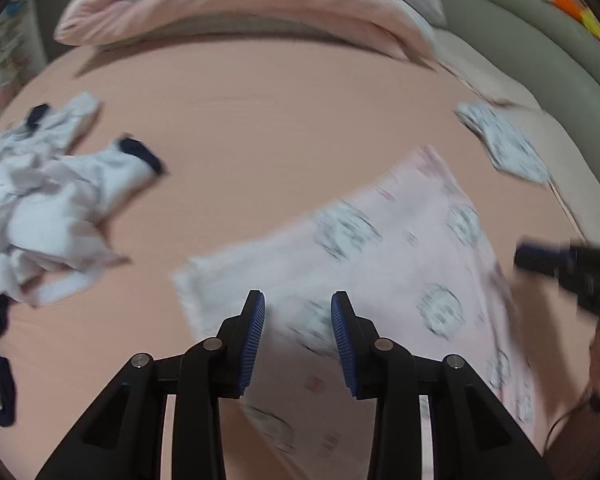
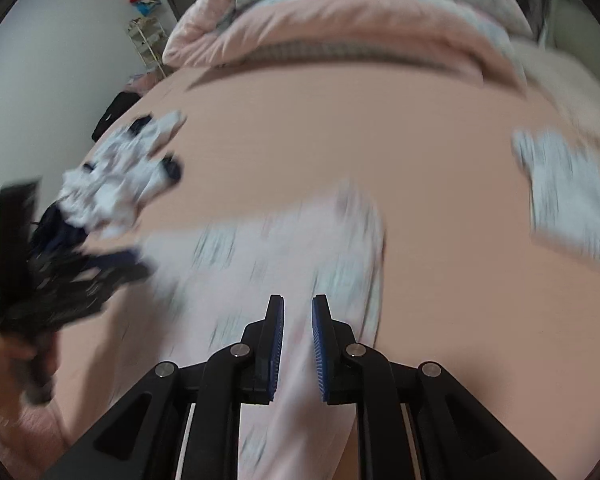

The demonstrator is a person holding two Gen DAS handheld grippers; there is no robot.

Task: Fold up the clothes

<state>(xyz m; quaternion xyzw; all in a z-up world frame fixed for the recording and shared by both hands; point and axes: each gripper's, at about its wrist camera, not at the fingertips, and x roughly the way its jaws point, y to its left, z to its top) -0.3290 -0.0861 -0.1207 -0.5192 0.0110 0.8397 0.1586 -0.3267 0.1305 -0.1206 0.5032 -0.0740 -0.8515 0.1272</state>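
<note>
A pale pink printed garment (image 1: pixel 384 264) lies flat on the pink bed sheet (image 1: pixel 260 128), folded into a rough rectangle. My left gripper (image 1: pixel 298 308) hovers over its near edge, jaws open and empty. My right gripper (image 2: pixel 298 312) hangs over the same garment (image 2: pixel 300 248), jaws a little apart with nothing between them. The right gripper shows at the right edge of the left wrist view (image 1: pixel 572 272), the left gripper at the left of the right wrist view (image 2: pixel 52 280). Both views are motion-blurred.
A crumpled white and navy clothes pile (image 1: pixel 48 200) lies at the left of the bed. A small folded white patterned piece (image 1: pixel 504 144) lies at the right. A rolled pink quilt (image 1: pixel 240 4) fills the far end. A grey-green padded headboard (image 1: pixel 540 52) borders the right.
</note>
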